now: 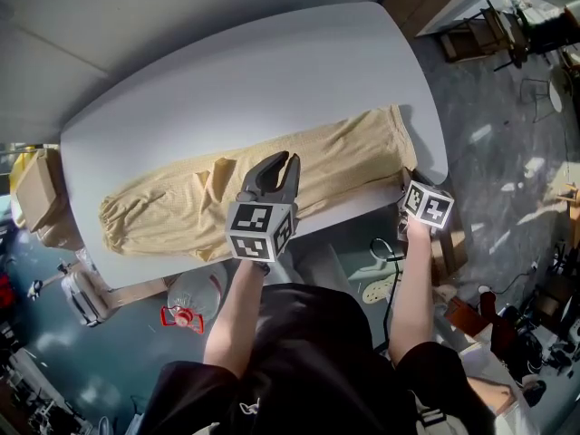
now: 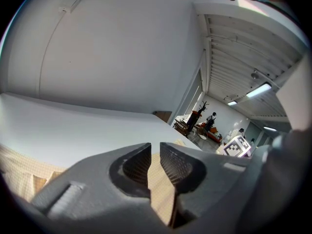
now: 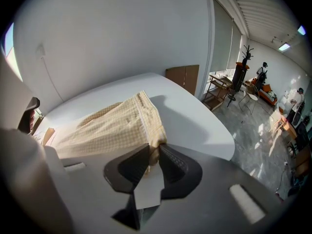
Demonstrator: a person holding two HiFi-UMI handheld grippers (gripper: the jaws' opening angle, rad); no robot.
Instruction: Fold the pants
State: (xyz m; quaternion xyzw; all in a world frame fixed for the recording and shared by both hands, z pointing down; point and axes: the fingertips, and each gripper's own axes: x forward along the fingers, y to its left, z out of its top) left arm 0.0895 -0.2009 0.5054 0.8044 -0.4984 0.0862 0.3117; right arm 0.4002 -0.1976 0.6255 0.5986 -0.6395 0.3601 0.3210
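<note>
Tongs in the right hand [image 3: 154,152] are pinching a bunched corner of the waistband [image 3: 146,112], with the pads pressing the cloth between them at the near right corner of the bench [image 1: 227,80]. Tongs in the left hand [image 2: 155,150] are standing slightly spread, with tan cloth showing through the narrow gap but no pad seen pressing on it. They are hovering low over the near edge of the pants [image 1: 344,157], about midway along them.

From there the pants are stretching out flat across the bench. Their long axis is running from the waist at the person's right, slanting away, to the gathered cuffs [image 1: 118,220] at the person's left. So the right tongs are sitting at 1 end of that axis and the left tongs near its middle. The cuffs are lying well apart from both, nearer the left hand.

The coming fold is probably turning on this line, with the waist end travelling along the axis toward the cuffs while the left tongs are marking the crease.
</note>
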